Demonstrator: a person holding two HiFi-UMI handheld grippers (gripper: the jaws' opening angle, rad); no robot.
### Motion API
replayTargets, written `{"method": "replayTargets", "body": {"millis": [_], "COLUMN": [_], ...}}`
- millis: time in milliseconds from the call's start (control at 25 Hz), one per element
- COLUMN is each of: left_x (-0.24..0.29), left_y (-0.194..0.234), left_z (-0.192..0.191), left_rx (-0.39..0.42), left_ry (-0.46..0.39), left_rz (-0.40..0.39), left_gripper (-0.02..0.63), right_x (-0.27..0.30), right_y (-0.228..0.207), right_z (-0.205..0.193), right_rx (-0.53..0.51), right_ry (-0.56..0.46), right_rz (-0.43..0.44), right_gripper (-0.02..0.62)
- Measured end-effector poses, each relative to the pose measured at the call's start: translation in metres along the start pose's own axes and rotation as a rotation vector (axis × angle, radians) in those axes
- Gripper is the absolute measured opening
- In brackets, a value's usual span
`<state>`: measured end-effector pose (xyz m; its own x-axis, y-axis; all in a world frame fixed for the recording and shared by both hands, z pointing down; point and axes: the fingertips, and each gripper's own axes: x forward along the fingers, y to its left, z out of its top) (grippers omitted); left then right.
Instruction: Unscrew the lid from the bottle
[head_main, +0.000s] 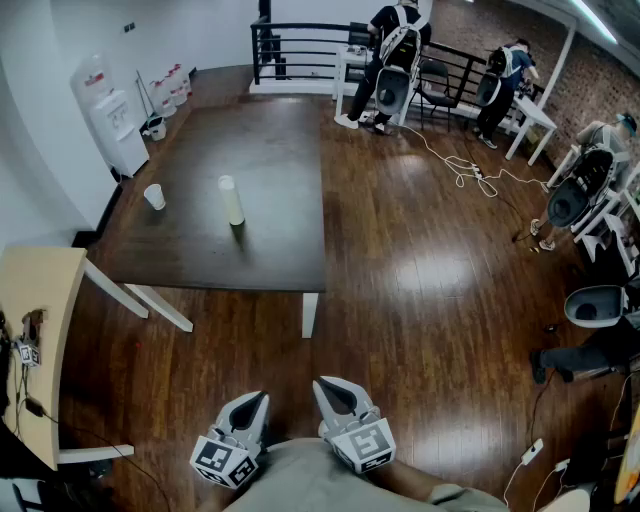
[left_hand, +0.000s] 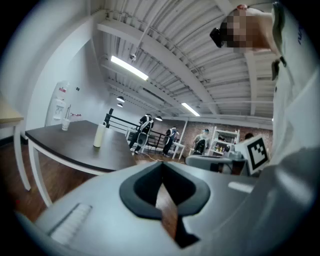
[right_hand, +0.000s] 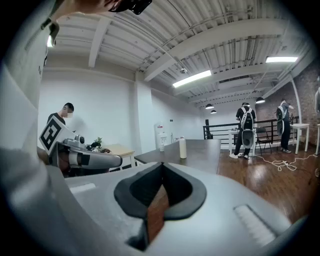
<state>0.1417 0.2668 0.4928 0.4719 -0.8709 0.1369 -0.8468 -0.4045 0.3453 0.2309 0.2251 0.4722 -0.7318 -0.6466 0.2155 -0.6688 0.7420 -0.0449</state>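
A pale yellow bottle (head_main: 232, 201) with a white lid stands upright near the middle of the dark table (head_main: 260, 240). It shows small and far off in the left gripper view as the bottle (left_hand: 99, 135) and in the right gripper view as the bottle (right_hand: 183, 147). My left gripper (head_main: 258, 398) and right gripper (head_main: 321, 385) are held close to my body, well short of the table's near edge. Both are shut with nothing between the jaws.
A clear plastic cup (head_main: 155, 196) stands left of the bottle. A water dispenser (head_main: 112, 120) is by the left wall, a light wooden desk (head_main: 35, 330) at my left. People work at white tables (head_main: 530, 110) by the far railing; a cable (head_main: 470, 165) lies on the wooden floor.
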Motion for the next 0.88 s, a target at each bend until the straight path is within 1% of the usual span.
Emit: {"method": "replayTargets", "body": {"millis": [160, 280, 360, 480, 600, 720, 880], "left_x": [-0.027, -0.041, -0.052, -0.068, -0.080, -0.084, -0.071], "left_y": [0.047, 0.074, 0.090, 0.114, 0.139, 0.153, 0.165], "left_z": [0.023, 0.038, 0.046, 0.054, 0.052, 0.053, 0.058], "left_rx": [0.015, 0.040, 0.040, 0.035, 0.034, 0.028, 0.018], "left_ry": [-0.008, -0.006, -0.014, -0.029, -0.015, -0.006, -0.002], "left_rz": [0.011, 0.013, 0.020, 0.035, 0.057, 0.088, 0.117], "left_gripper": [0.003, 0.003, 0.003, 0.003, 0.003, 0.003, 0.003], "right_x": [0.040, 0.065, 0.080, 0.101, 0.119, 0.130, 0.149], "right_y": [0.035, 0.058, 0.073, 0.092, 0.112, 0.117, 0.108], "right_z": [0.017, 0.031, 0.041, 0.044, 0.049, 0.054, 0.054], "right_rx": [-0.018, -0.037, -0.050, -0.069, -0.086, -0.096, -0.100], "right_ry": [-0.014, -0.026, -0.034, -0.019, -0.010, 0.001, 0.014], "right_rz": [0.005, 0.022, 0.029, 0.037, 0.063, 0.087, 0.122], "right_gripper": [0.000, 0.000, 0.000, 0.000, 0.000, 0.000, 0.000]}}
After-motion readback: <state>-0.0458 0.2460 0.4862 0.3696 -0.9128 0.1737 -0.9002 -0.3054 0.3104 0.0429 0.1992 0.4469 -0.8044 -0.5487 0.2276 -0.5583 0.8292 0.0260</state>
